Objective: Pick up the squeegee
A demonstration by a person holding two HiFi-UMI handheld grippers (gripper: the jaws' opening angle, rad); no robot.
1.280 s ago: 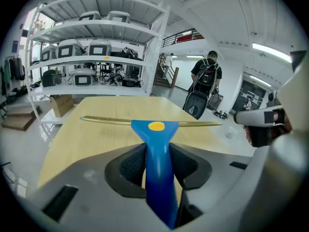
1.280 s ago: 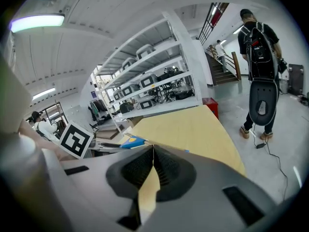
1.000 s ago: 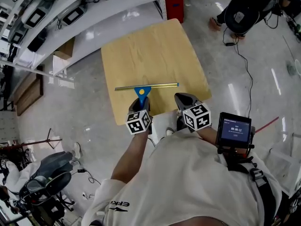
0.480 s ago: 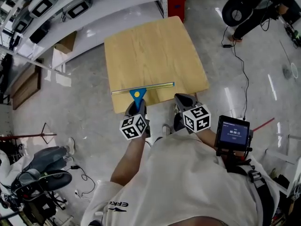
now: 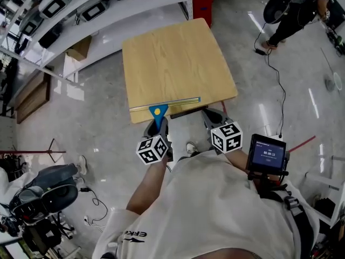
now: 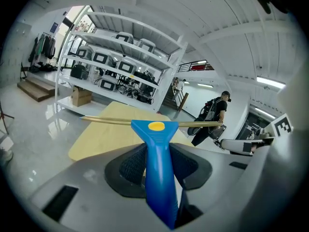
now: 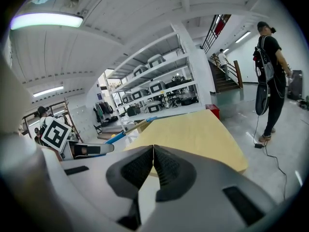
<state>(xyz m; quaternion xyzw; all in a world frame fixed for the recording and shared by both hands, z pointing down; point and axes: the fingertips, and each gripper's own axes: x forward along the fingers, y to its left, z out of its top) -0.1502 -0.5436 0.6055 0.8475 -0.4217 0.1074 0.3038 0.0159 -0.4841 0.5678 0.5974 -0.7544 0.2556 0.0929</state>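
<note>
Glossy grey floor (image 5: 81,123) surrounds a wooden counter (image 5: 172,53). The left tool (image 5: 158,124) is clamped on the handle of the blue squeegee (image 5: 158,111), whose long blade runs along the counter's near edge. The right tool (image 5: 211,117), just beside it, has its jaws pressed together on nothing.

Both arms reach forward from the torso, side by side and a little apart, each gripper tipped slightly downward. The left gripper (image 5: 158,124) has its jaws clamped on the blue handle of the squeegee (image 6: 157,168), with the bare left forearm (image 5: 148,185) stretched out behind it. The right gripper (image 5: 211,115) has its pads pressed together with nothing between them. Its forearm seems mostly hidden behind the marker cube (image 5: 226,136).
</note>
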